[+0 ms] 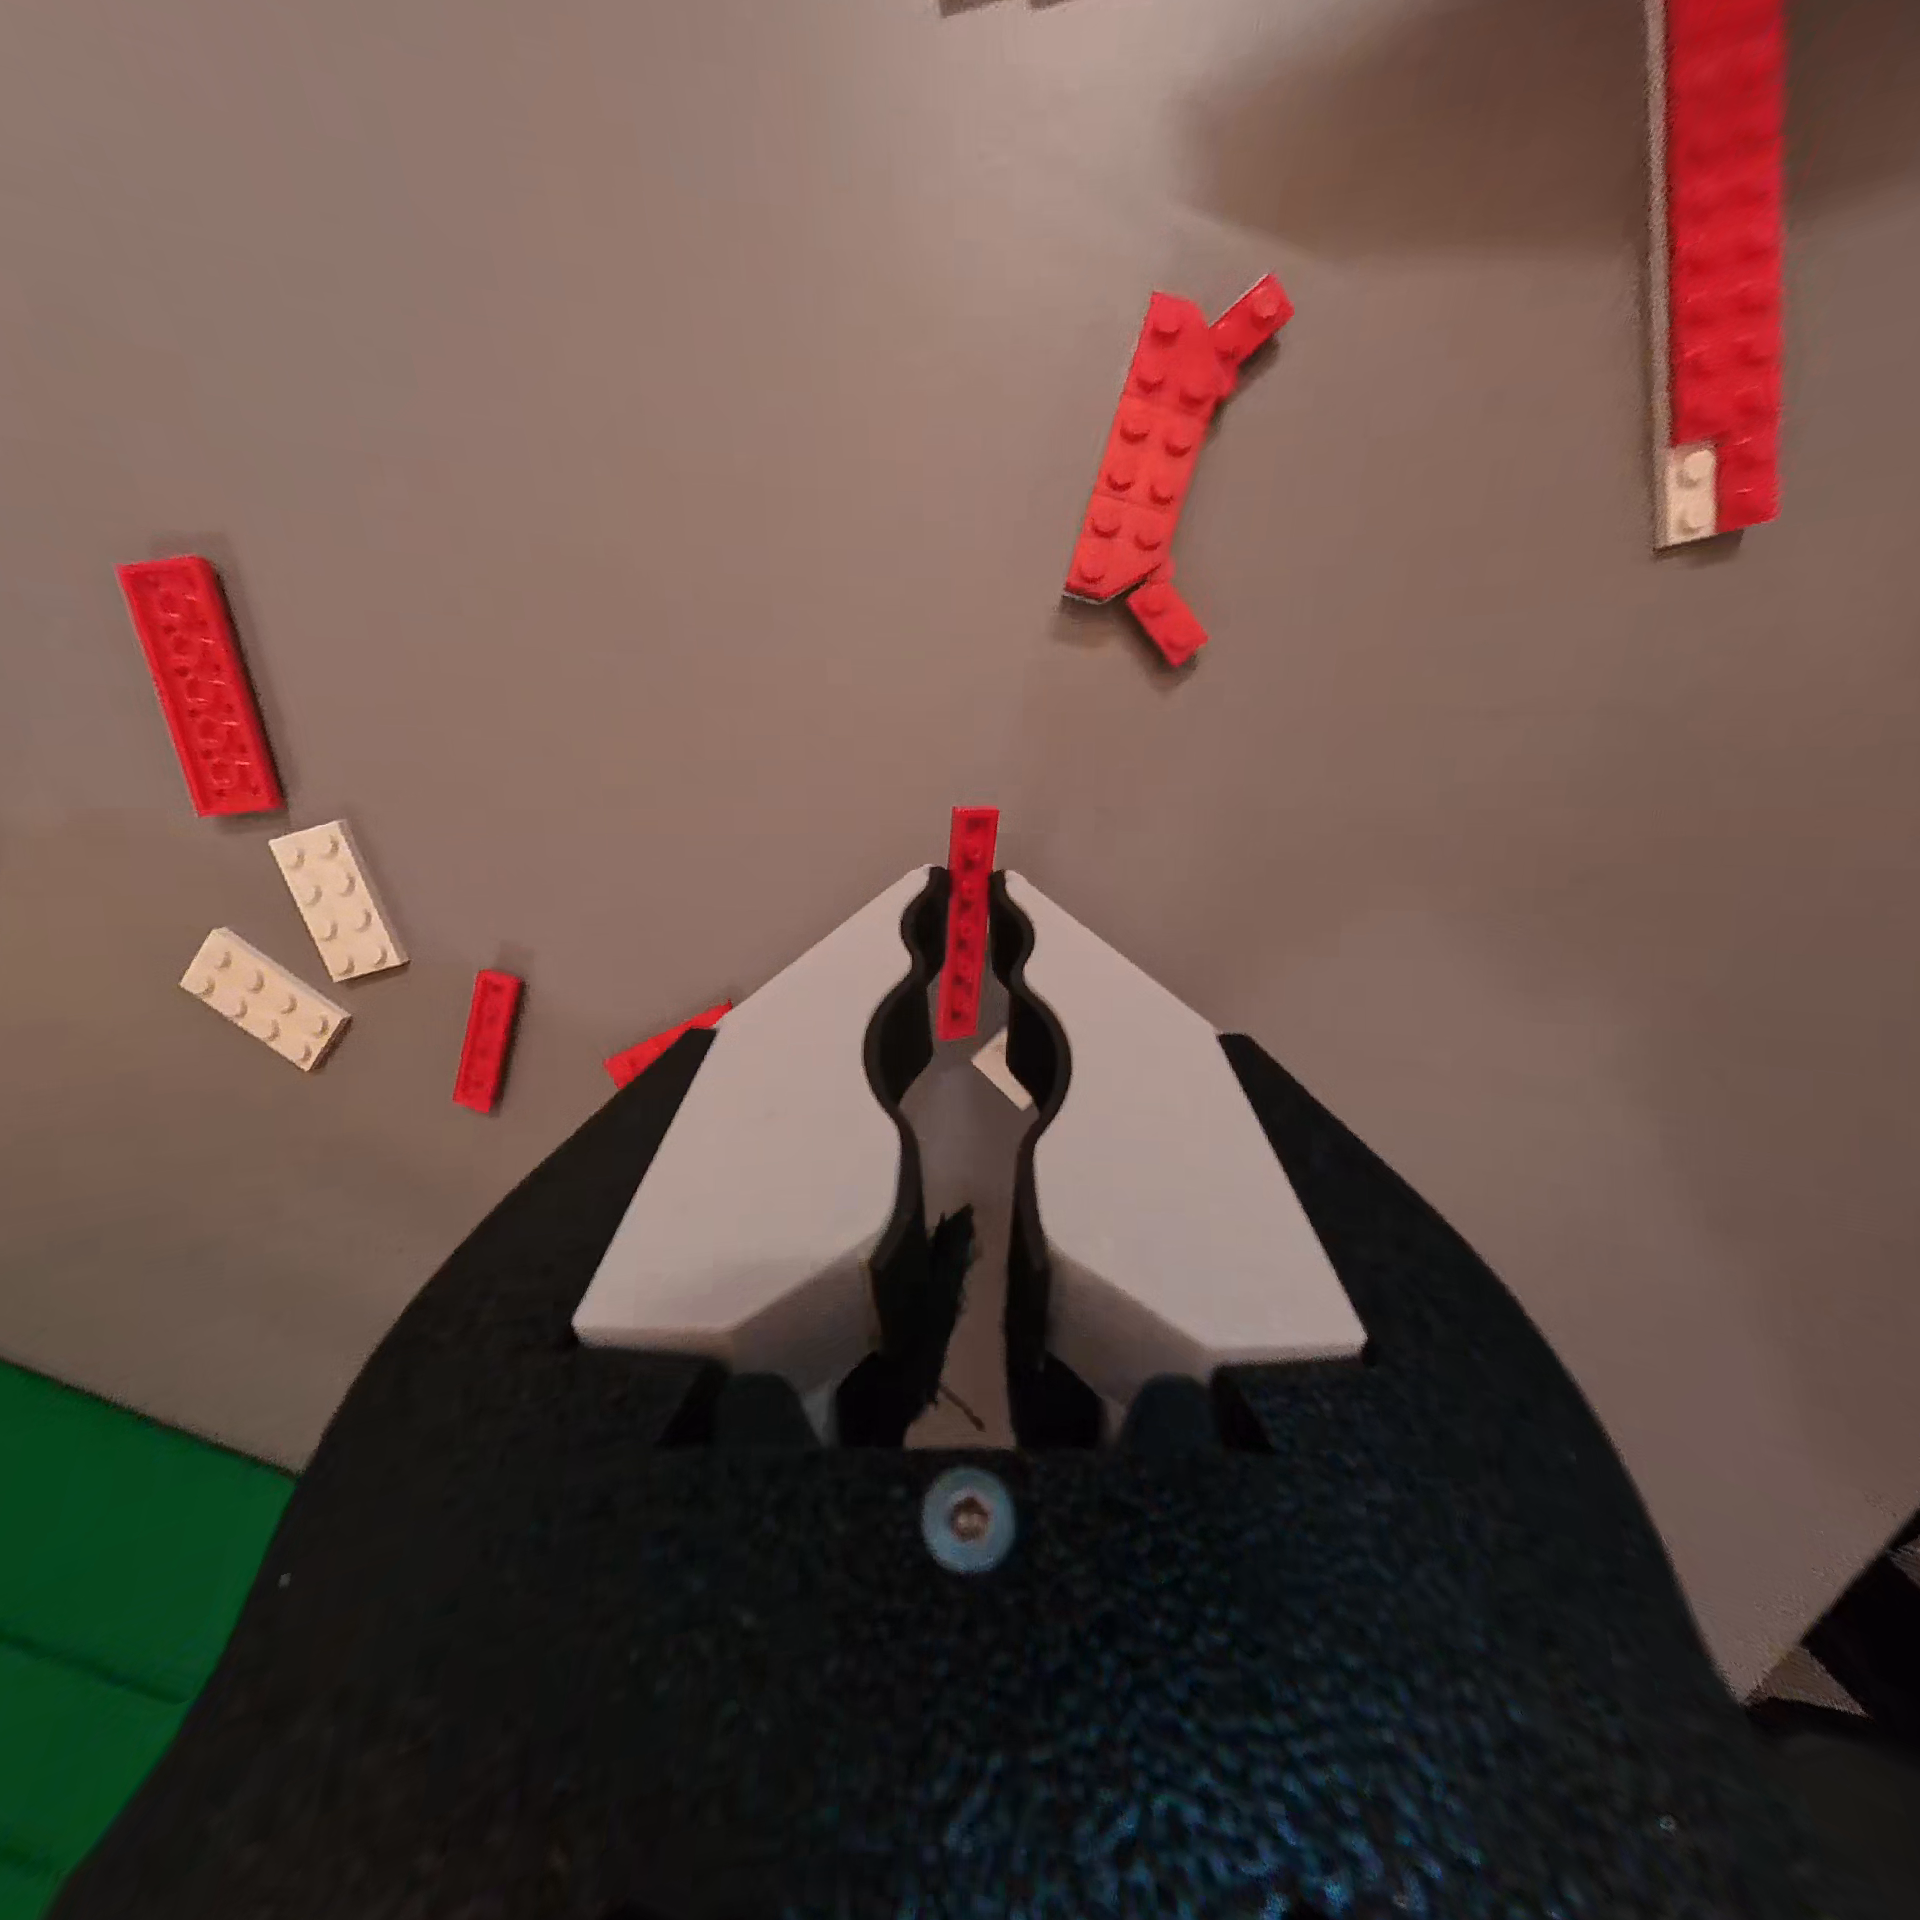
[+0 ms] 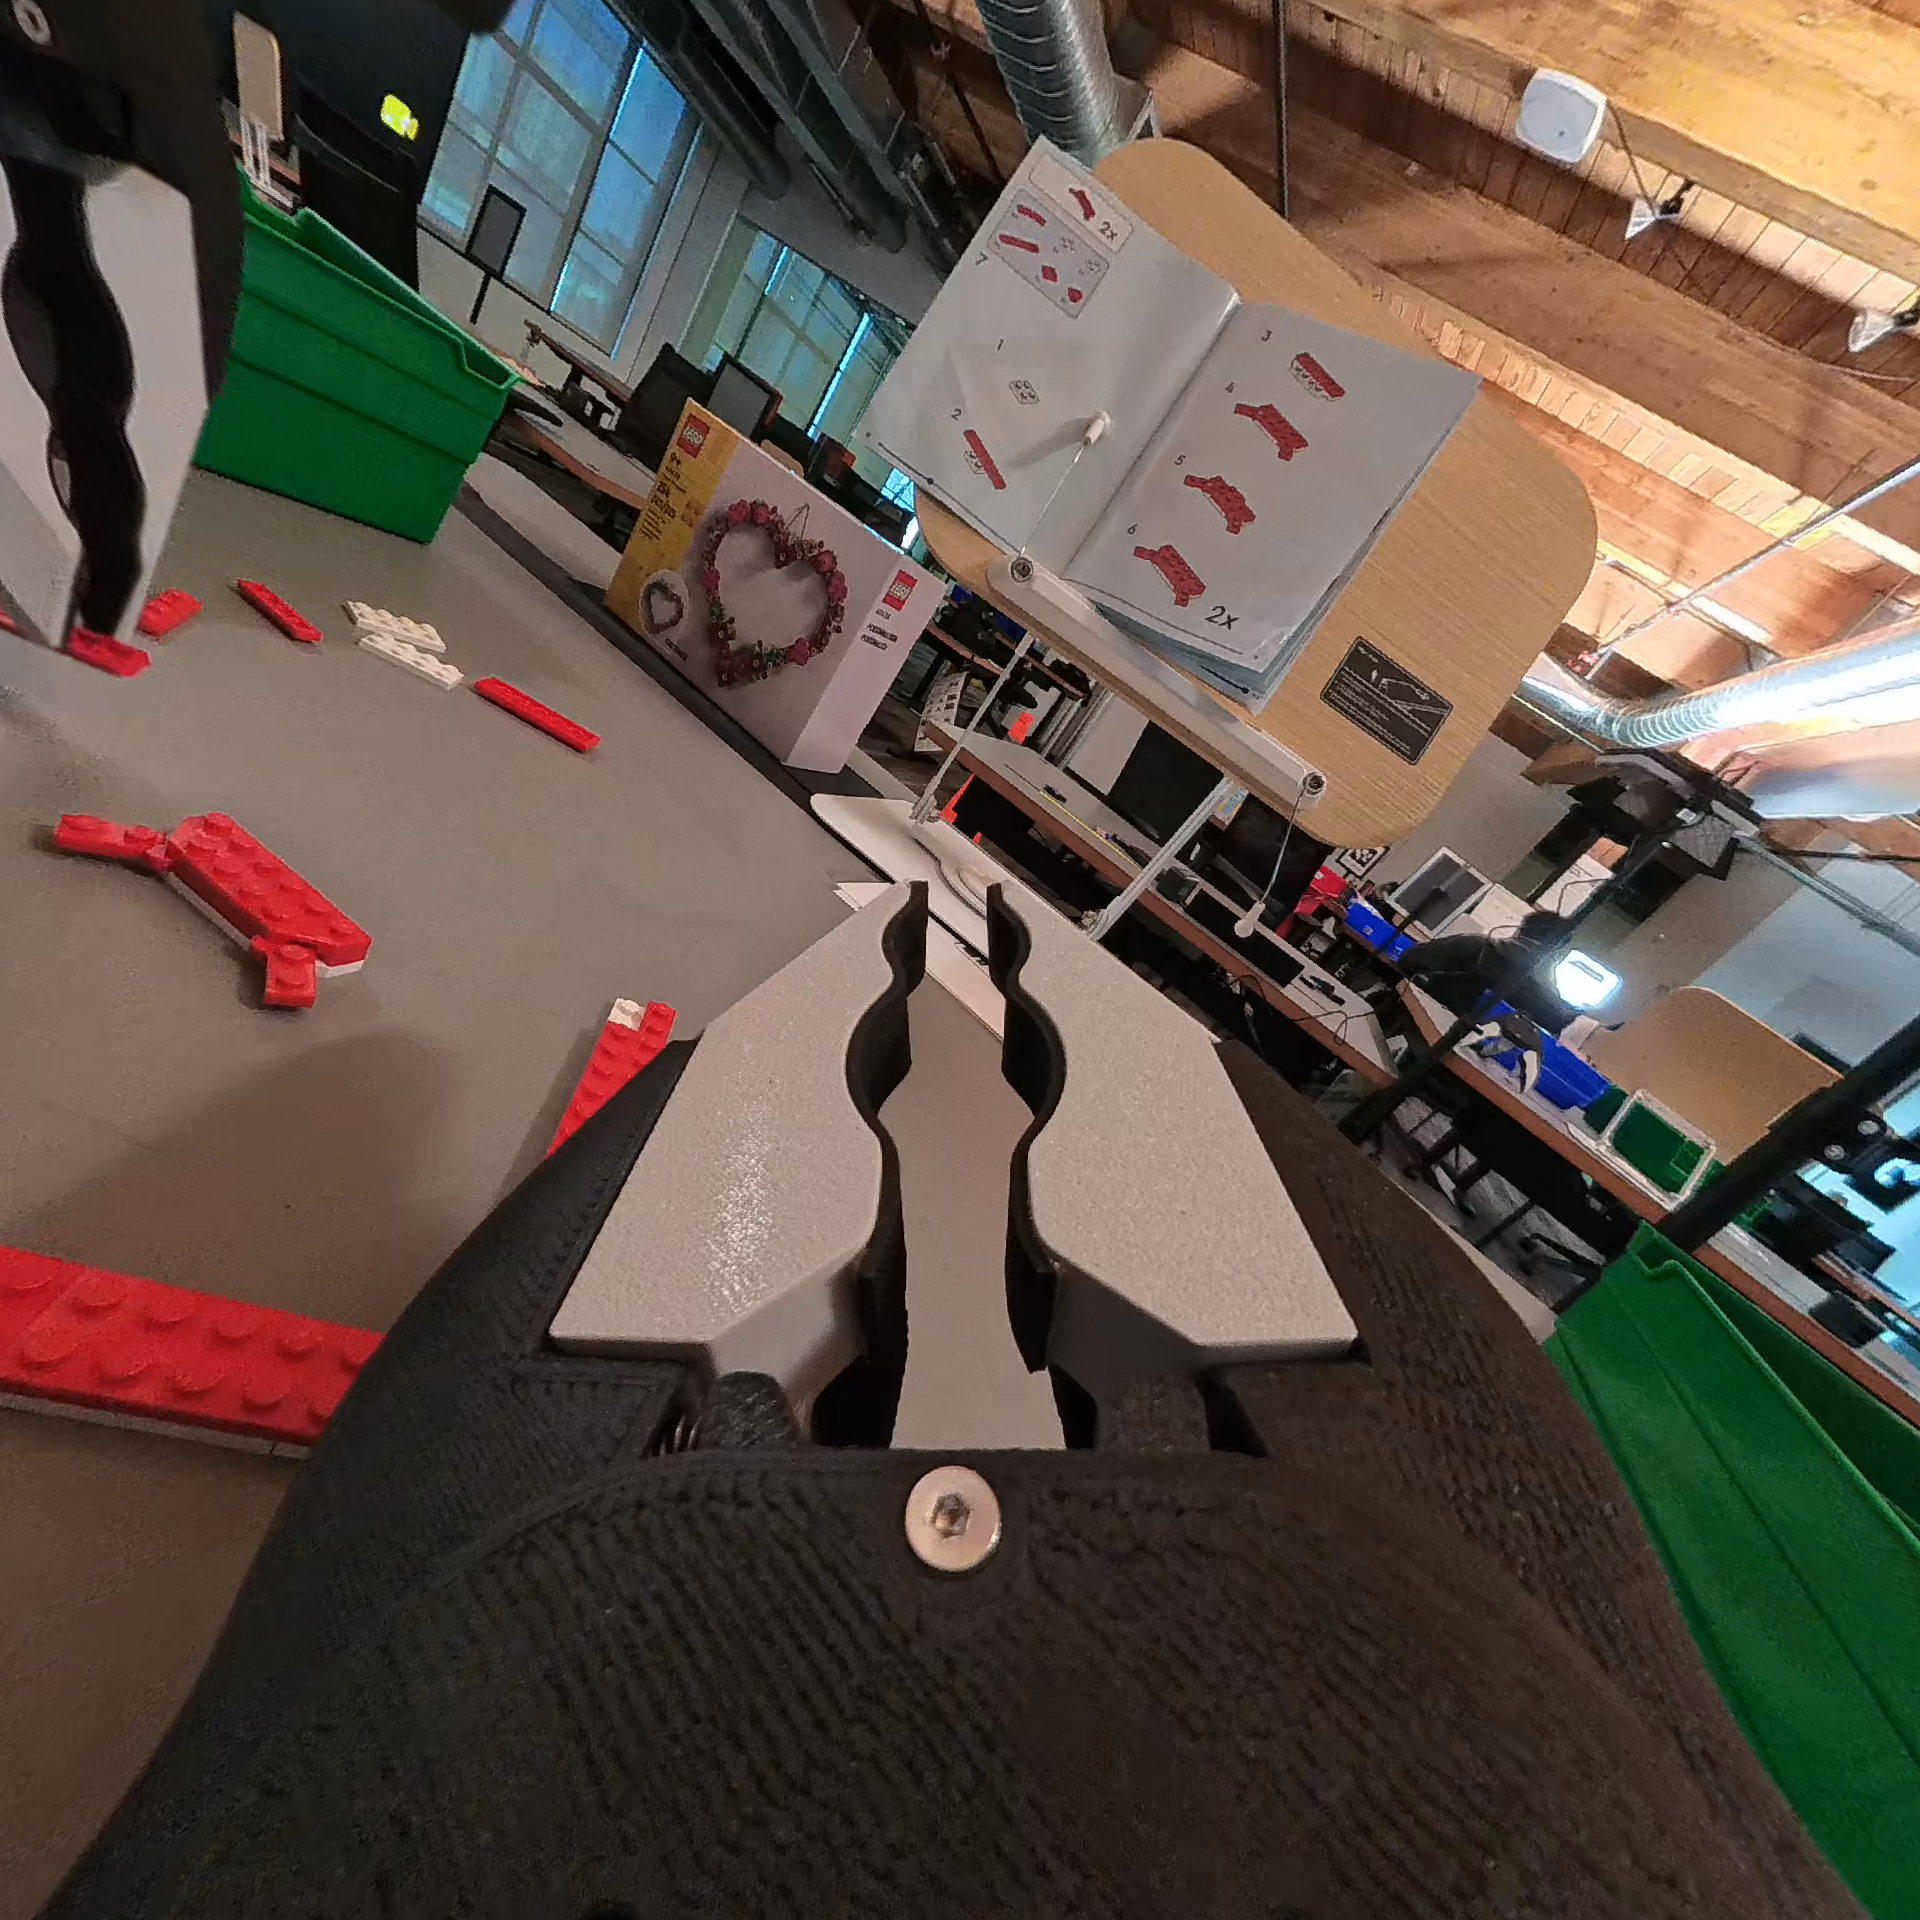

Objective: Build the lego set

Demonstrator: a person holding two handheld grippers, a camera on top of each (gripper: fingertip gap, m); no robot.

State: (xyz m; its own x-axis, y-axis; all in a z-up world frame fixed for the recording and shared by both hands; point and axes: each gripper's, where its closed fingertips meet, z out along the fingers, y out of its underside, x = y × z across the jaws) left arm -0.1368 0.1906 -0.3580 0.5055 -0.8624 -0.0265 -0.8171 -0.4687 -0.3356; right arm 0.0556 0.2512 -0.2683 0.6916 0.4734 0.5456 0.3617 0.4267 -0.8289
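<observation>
My left claw point(image 1: 968, 883) is pinching a thin red plate point(image 1: 966, 920) above the grey tabletop point(image 1: 623, 416). My right claw point(image 2: 956, 914) is hanging slightly parted, gripping nothing.

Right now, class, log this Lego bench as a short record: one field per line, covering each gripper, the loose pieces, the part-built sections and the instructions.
left gripper: shut on a narrow red plate, held on edge above the grey table
right gripper: open, holding nothing
white plates: two, lying side by side
red assembly: curved, small plates angled off both ends
long red strip: on a white layer
instruction booklet: open on a stand
set box: upright at the table's edge
</observation>
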